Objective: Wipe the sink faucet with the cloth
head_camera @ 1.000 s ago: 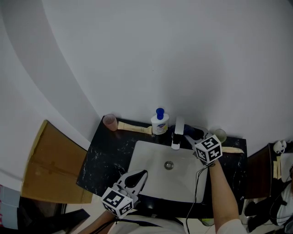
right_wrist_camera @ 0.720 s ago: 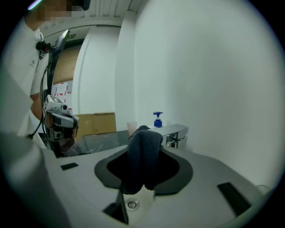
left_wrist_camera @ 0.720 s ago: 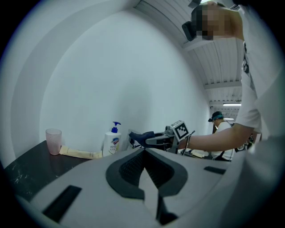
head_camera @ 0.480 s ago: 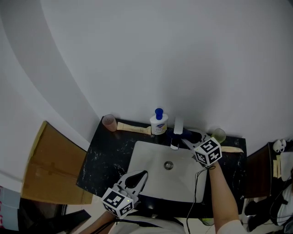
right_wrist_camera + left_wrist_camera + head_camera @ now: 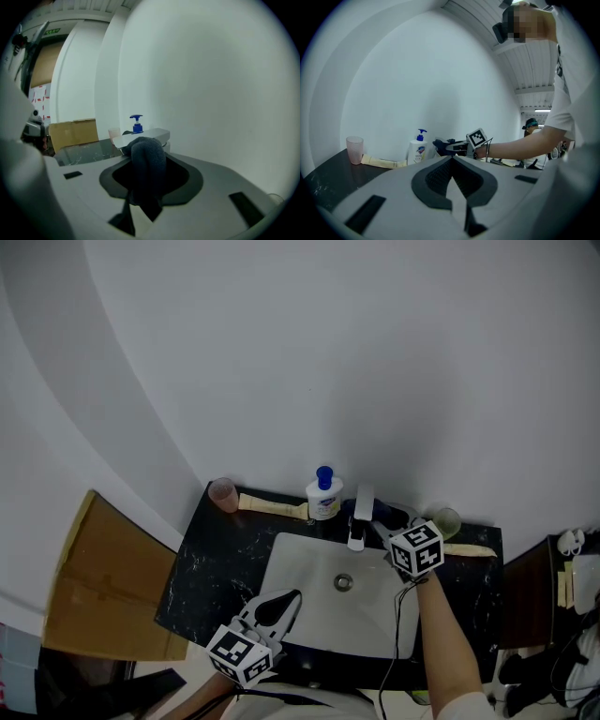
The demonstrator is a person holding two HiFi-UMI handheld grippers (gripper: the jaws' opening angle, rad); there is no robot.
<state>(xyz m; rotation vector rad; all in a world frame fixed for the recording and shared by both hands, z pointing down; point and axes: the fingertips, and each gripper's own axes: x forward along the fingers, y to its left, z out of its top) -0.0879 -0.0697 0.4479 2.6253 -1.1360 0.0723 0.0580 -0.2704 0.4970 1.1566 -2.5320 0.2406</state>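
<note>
The white faucet [image 5: 360, 517] stands at the back rim of the white sink [image 5: 309, 563]. My right gripper [image 5: 386, 522] is shut on a dark blue cloth [image 5: 147, 165], and the cloth [image 5: 387, 514] rests against the faucet's right side. In the right gripper view the faucet spout [image 5: 143, 136] shows just past the bunched cloth. My left gripper [image 5: 274, 607] hangs over the sink's front edge, shut with nothing in it. From the left gripper view, the faucet [image 5: 439, 147] and right gripper [image 5: 457, 146] lie ahead.
A soap pump bottle [image 5: 324, 495] stands left of the faucet, with a pink cup [image 5: 223, 492] and a beige strip [image 5: 272, 507] further left on the dark counter [image 5: 211, 568]. A greenish cup [image 5: 447, 520] sits at the right. A cardboard box [image 5: 98, 582] stands left of the counter.
My right gripper has shifted left and a little back with the cloth, closer against the faucet. The left gripper has stayed where it was.
</note>
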